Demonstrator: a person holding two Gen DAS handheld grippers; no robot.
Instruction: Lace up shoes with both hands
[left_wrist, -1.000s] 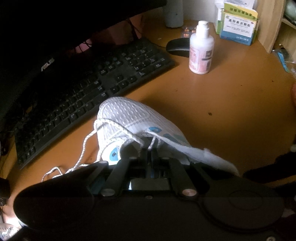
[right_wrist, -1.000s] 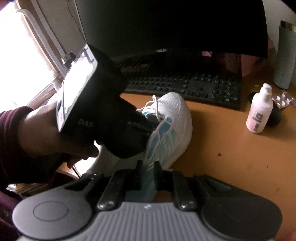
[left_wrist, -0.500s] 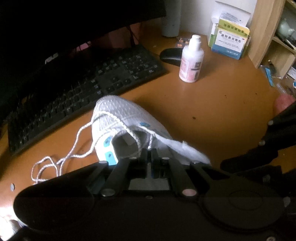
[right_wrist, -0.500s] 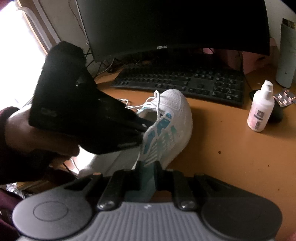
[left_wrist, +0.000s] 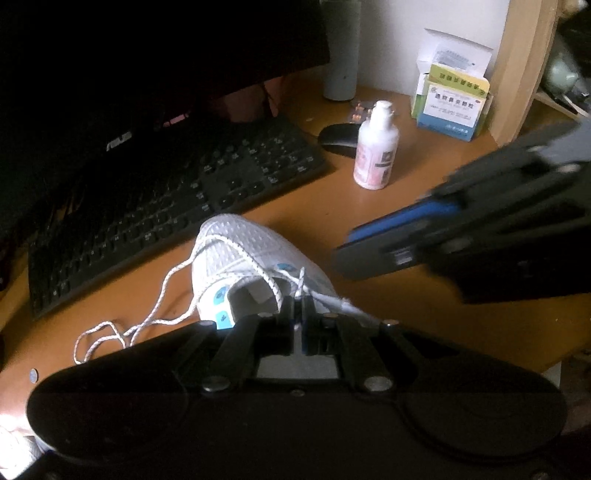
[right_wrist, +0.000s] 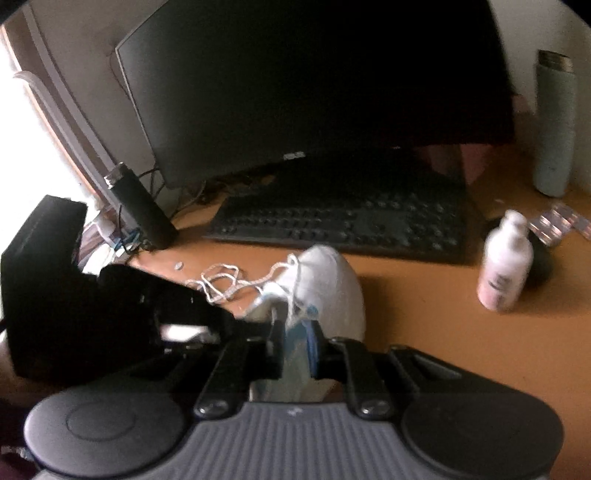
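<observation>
2 claws work 1 white shoe (left_wrist: 255, 266) lying on the orange counter (left_wrist: 424, 295) in front of the keyboard (left_wrist: 166, 206). The left claw (left_wrist: 298, 306) is pinched together on a strand of the lace (left_wrist: 159, 306) near the tongue, probably to draw it taut. The right claw (right_wrist: 295, 332) is clamped on the shoe's heel side, likely to steady it. Loose lace trails on the counter beside the shoe, so the lacing looks unfinished.

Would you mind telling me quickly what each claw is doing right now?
Left claw: shut on the shoelace at the shoe opening.
Right claw: nearly shut, with the shoe between its fingers; the blur hides whether it grips.
</observation>
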